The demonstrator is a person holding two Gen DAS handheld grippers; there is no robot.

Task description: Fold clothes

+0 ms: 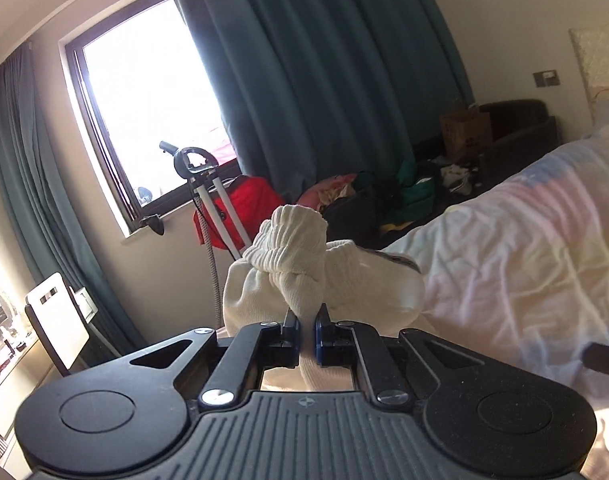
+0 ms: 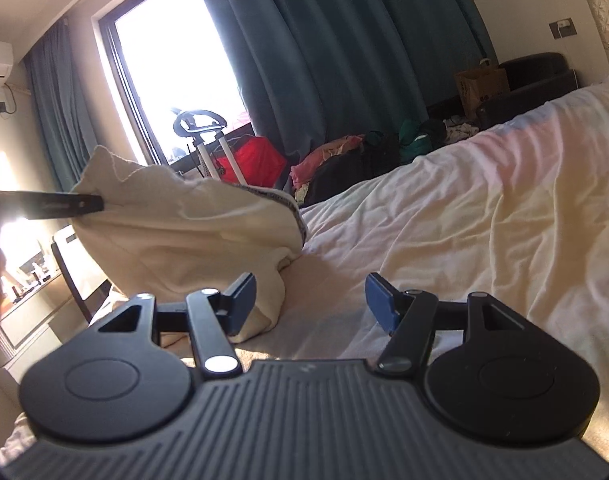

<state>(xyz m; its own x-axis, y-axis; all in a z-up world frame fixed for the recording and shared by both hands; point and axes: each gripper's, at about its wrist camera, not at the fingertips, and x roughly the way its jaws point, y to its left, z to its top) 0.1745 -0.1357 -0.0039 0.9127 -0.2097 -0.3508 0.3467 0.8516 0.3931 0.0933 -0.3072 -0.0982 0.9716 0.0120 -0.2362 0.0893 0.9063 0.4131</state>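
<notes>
- Looking along my left gripper (image 1: 306, 326) in the left wrist view, I had its two blue-padded fingers (image 1: 321, 334) pressed together on a bunched fold of the cream garment (image 1: 300, 272), which rose from the pinch toward 12 o'clock.
- The ribbed cuff of that garment was crumpled just above the fingers, and the rest of the cloth bulged out behind it toward 1 o'clock and 10 o'clock.
- The bed (image 1: 504, 264) with its pale wrinkled sheet ran from 2 o'clock down to 4 o'clock, and the garment touched its near edge.
- At 3 o'clock, at the frame's edge, a tip of my right gripper (image 1: 608, 350) showed.
- The window (image 1: 152, 100) was at 10 o'clock, the teal curtain (image 1: 324, 72) at 12 o'clock.
- In the right wrist view, my right gripper (image 2: 310, 300) had its jaws spread wide and held nothing; bare sheet lay between the pads.
- The cream garment (image 2: 184, 232) hung at 10 o'clock, lifted at its upper left corner by the finger of my left gripper (image 2: 92, 203), its lower folds resting on the bed (image 2: 464, 220) just beside my left pad.
- A heap of coloured clothes (image 2: 344, 152) lay at 12 o'clock beyond the bed, with a paper bag (image 2: 482, 84) at 1 o'clock.
</notes>
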